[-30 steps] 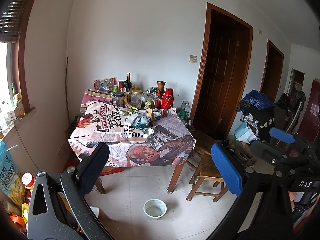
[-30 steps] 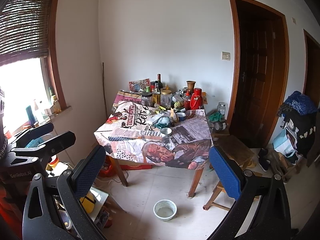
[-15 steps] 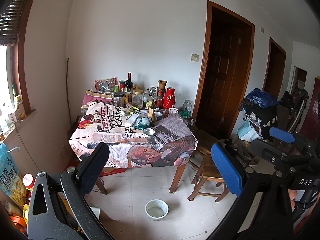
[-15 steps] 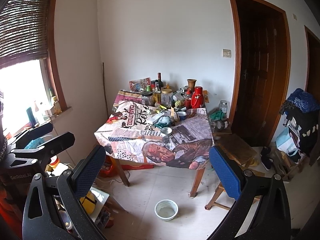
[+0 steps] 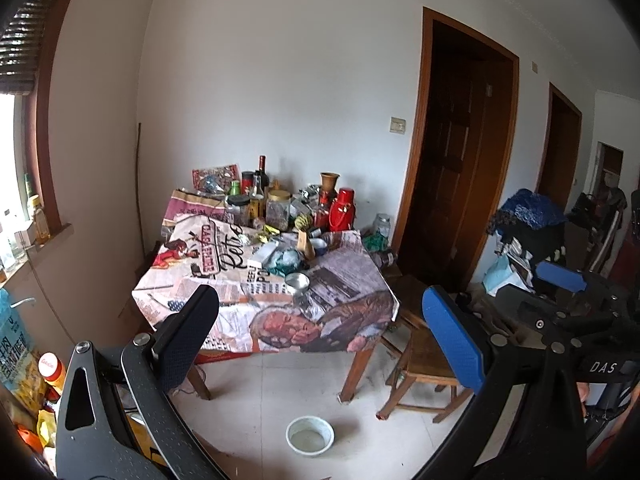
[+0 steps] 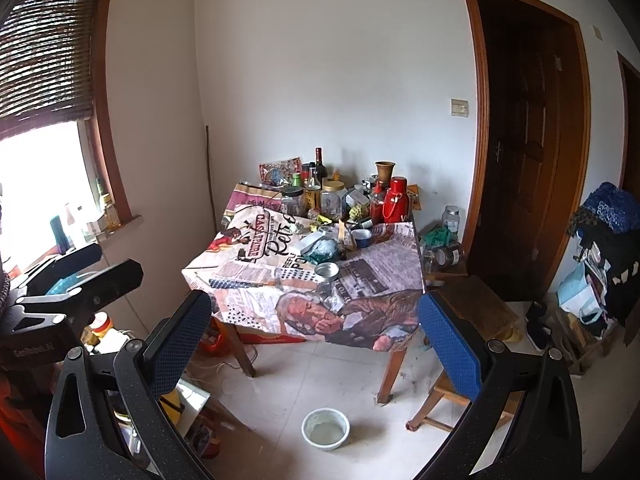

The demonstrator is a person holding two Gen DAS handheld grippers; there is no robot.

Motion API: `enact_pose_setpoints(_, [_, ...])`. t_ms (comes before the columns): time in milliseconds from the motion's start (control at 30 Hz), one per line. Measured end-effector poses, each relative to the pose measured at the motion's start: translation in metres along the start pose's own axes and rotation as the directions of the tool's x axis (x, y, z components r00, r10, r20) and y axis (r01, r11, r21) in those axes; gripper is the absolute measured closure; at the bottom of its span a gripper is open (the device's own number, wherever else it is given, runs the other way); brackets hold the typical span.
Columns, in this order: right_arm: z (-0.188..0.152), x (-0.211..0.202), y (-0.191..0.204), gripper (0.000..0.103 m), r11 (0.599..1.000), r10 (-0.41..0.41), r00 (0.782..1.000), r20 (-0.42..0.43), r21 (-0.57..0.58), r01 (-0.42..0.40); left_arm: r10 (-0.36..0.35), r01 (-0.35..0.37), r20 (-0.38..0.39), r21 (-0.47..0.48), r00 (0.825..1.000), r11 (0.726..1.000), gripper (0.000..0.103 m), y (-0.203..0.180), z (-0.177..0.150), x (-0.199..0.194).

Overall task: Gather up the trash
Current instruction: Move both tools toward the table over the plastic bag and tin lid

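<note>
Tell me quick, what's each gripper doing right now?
Left gripper: open, holding nothing.
Right gripper: open, holding nothing.

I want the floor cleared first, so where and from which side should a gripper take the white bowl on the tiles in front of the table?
Take the white bowl by its rim, coming from above. It sits upright with its mouth open upward, and the thin wall suits one finger inside and one outside. Its near edge faces both open hand-held grippers, the right and the left, so that side looks easiest.

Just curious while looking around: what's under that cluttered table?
A white bowl sits on the floor by the table. Something red shows underneath; the hanging printed tablecloth hides the rest.
</note>
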State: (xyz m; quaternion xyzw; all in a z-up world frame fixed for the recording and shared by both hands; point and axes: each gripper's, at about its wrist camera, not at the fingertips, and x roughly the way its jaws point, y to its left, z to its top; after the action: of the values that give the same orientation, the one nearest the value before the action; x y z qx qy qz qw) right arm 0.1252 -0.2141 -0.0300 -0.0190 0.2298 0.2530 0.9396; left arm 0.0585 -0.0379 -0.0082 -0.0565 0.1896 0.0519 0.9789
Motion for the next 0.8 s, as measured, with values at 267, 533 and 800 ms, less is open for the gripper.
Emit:
enact_pose_setpoints(267, [0.019, 0.026, -0.029, 0.000, 1.000, -0.026, 0.999, 0.020, -0.006, 0.026, 0.071, -0.070, 0.049, -0.024, 0.996, 0.997, 0.001, -0.002, 0.029, 0.042])
enact_pose_setpoints(533, [0.040, 0.080, -0.044, 0.000, 0.999, -0.033, 0.999, 0.000, 0.003, 0.033, 0.077, -0.077, 0.041, -0.003, 0.996, 0.997, 0.001, 0.016, 0.042, 0.114])
enact_pose_setpoints(800, [0.063, 0.164, -0.044, 0.000, 0.997, -0.065, 0.996, -0.062, 0.043, 0.068, 0.026, -0.025, -0.024, 0.033, 0.999, 0.999, 0.001, 0.063, 0.072, 0.221])
